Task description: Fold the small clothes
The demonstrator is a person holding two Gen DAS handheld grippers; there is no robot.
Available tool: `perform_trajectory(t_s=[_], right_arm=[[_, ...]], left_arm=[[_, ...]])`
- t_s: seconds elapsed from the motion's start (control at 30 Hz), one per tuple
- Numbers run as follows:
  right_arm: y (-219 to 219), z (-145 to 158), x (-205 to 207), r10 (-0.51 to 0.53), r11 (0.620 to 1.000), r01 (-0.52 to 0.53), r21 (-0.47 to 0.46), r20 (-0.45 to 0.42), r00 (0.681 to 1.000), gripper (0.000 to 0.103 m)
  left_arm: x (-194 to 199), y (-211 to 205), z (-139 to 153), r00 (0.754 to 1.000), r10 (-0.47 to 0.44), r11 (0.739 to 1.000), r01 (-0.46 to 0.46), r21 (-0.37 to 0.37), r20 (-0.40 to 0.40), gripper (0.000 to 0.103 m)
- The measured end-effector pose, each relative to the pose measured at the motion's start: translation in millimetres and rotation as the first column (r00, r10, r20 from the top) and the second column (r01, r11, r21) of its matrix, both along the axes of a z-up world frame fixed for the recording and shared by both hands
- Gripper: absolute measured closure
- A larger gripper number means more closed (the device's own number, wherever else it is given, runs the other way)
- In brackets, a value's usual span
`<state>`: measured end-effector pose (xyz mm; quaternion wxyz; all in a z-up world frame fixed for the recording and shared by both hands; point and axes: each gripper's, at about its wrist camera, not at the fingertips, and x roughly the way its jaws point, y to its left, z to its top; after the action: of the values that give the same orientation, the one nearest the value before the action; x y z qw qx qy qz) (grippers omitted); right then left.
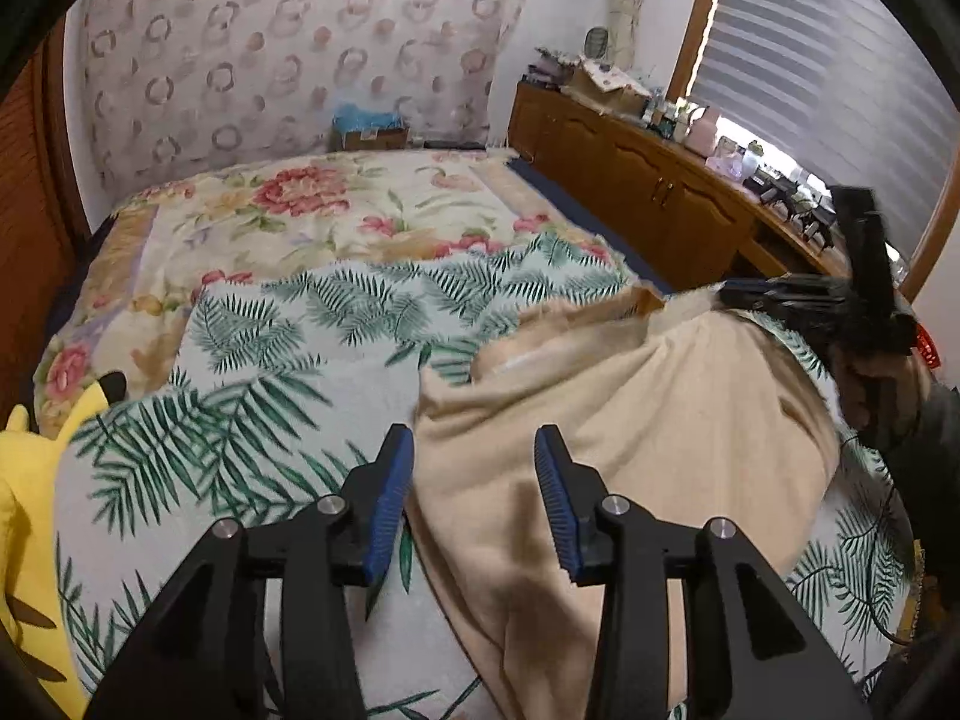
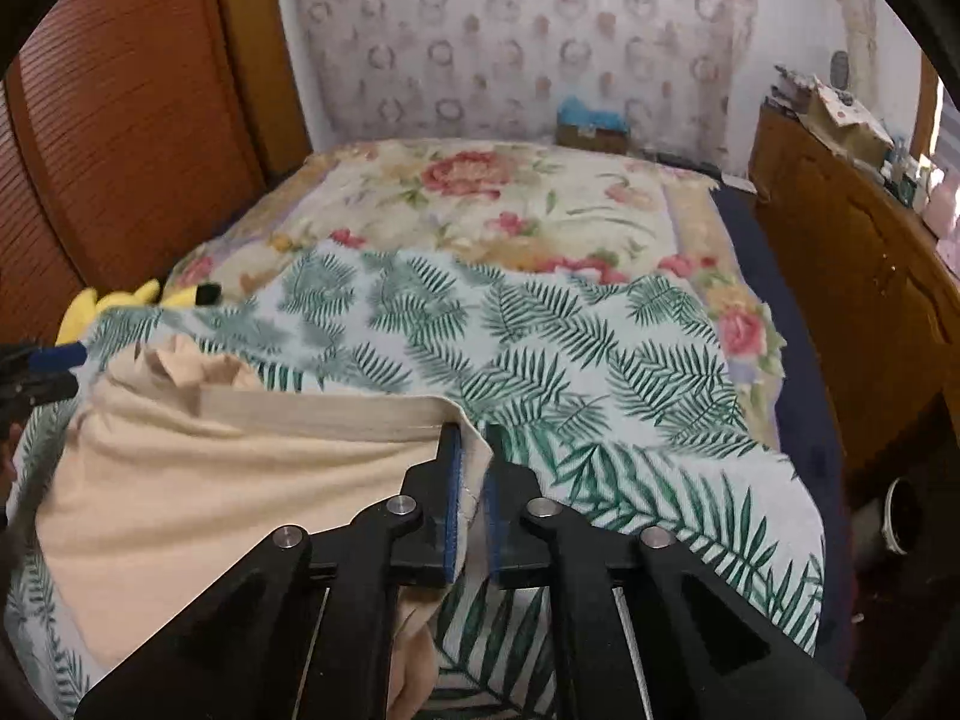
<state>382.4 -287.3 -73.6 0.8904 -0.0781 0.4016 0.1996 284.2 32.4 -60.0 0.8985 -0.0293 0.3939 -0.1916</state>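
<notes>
Your right gripper [image 2: 472,474] pinches the soft beige knit garment [image 2: 228,468] by a thin edge that could slip, while your left gripper [image 1: 474,468] hangs spread, gripping nothing.

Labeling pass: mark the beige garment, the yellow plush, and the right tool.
beige garment [image 2: 198,480]: right wrist view, on its flat middle panel.
yellow plush [image 1: 30,480]: left wrist view, on its body at the left edge.
right tool [image 2: 473,462]: right wrist view, midway between fingertips, clamped on the garment's corner.
</notes>
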Motion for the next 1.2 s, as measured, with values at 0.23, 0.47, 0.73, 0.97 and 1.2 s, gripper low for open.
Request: perform_trajectory(t_s=[0.23,0.47,0.73,0.97,1.2], right_arm=[[-13,14,-36,0.017,1.0,-0.017,0.003,0.034,0.999,0.07],[-29,24,-88,0.036,0.998,-0.038,0.047,0.033,0.999,0.059],[-28,8,-145,0.09,0.993,-0.088,0.084,-0.021,0.996,0.059],[-19,-6,-174,0.133,0.988,-0.13,0.079,-0.033,0.991,0.062],[-4,-23,-165,0.166,0.986,-0.166,0.017,-0.029,0.986,0.066]], left_arm=[[31,-2,-25,0.997,0.053,0.997,-0.05,0.063,-0.048,0.063],[14,10,-15,0.994,0.111,0.992,-0.109,0.069,-0.024,0.062],[-53,19,2,0.996,0.094,0.995,-0.094,0.023,0.006,0.062],[-86,5,-14,0.998,0.037,0.999,-0.038,-0.031,-0.049,0.062],[-86,-13,-29,0.997,0.041,0.998,-0.039,0.042,-0.065,0.062]])
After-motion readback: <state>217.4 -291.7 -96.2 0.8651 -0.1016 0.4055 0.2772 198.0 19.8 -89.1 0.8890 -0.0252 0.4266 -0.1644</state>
